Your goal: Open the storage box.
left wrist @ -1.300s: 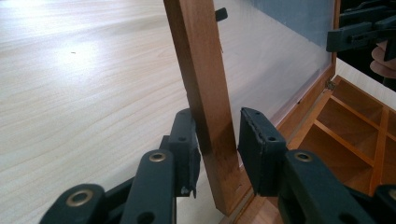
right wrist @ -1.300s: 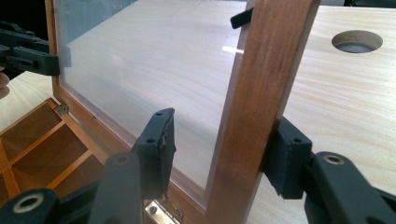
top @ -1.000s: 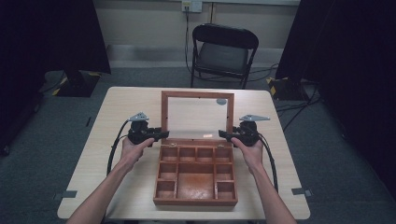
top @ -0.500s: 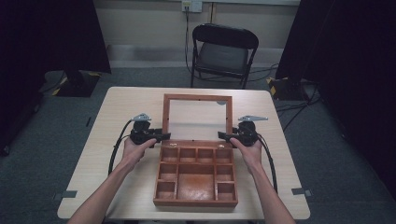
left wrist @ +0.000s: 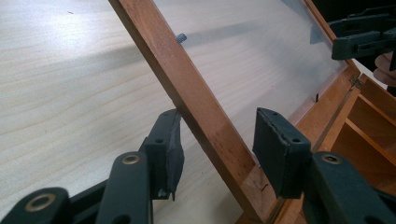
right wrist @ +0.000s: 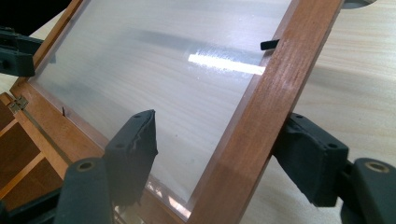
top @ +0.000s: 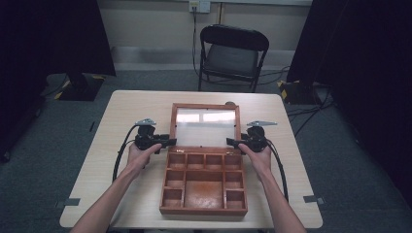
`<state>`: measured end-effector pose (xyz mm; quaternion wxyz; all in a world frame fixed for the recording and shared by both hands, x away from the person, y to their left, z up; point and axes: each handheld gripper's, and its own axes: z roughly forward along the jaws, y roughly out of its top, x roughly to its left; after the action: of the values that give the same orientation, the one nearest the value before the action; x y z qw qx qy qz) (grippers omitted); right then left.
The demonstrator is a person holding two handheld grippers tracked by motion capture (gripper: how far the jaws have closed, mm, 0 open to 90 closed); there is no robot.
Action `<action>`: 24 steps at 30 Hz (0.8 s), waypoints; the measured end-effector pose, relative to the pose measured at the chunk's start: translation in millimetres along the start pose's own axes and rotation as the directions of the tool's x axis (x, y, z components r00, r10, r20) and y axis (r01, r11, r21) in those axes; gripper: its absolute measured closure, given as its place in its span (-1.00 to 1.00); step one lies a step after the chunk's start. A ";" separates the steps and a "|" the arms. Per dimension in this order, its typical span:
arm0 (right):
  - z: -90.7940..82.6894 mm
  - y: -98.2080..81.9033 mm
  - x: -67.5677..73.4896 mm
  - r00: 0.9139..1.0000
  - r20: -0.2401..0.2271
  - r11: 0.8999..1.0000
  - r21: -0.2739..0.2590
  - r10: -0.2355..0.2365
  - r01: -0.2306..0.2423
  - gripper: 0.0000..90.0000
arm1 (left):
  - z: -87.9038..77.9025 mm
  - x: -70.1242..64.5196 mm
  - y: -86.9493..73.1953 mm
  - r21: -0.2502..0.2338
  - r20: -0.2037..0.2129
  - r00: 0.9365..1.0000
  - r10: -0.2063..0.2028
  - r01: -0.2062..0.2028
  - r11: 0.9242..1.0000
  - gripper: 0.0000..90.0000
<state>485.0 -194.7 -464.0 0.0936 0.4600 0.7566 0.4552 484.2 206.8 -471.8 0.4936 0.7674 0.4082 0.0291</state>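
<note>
- A pale table (top: pixel 121 116) was seen across the middle of the high view, with a black chair (top: pixel 233 53) beyond it at upper centre.
- The left gripper (top: pixel 165 142) was held left of centre, at the left rail of the lid (top: pixel 205 125).
- In the left gripper view its jaws were spread apart, with the wooden rail (left wrist: pixel 187 88) passing between them; contact could not be told.
- The open wooden box (top: pixel 204 187), with its compartments, was seen at lower centre, the glass lid tilted back behind it.
- The right gripper (top: pixel 235 142) was held right of centre, at the right rail.
- In the right gripper view its jaws were apart around the rail (right wrist: pixel 275 93), the right jaw close against the wood.
</note>
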 end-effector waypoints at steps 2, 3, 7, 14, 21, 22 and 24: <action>0.6 -0.3 -0.3 1.000 -0.002 1.000 0.001 0.003 -0.003 -0.35 | 0.3 0.4 -0.2 0.002 -0.001 1.000 0.000 0.000 1.000 0.13; 0.6 -0.3 -0.3 1.000 -0.002 1.000 0.001 0.003 -0.003 -0.35 | 0.7 0.1 -0.4 0.004 0.001 1.000 -0.002 0.002 1.000 0.13; 2.8 -1.5 -1.0 1.000 -0.005 1.000 0.012 0.016 -0.015 -0.39 | 2.8 -0.9 -1.7 0.014 -0.006 1.000 -0.007 0.007 1.000 0.04; 3.5 -2.1 -1.0 1.000 -0.003 1.000 0.013 0.018 -0.018 -0.41 | 3.2 0.3 -2.1 0.015 0.002 1.000 -0.017 0.017 1.000 0.04; 4.5 -2.9 -1.0 1.000 0.006 0.999 0.023 0.023 -0.024 -0.49 | 4.1 0.2 -3.2 0.034 -0.024 1.000 -0.008 0.008 0.999 0.01; 7.3 -5.1 -4.3 0.998 -0.005 0.997 0.053 0.061 -0.060 -0.52 | 4.7 0.4 -3.9 0.039 -0.024 1.000 -0.010 0.011 0.999 0.01; 9.7 -9.3 -9.3 0.994 -0.032 0.993 0.052 0.103 -0.102 -0.52 | 5.9 3.0 -6.2 0.039 -0.014 1.000 -0.025 0.026 0.999 0.03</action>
<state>490.0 -197.6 -479.2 0.0451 0.4924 0.7448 0.4481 485.1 205.6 -480.7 0.4760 0.7715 0.4217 0.0199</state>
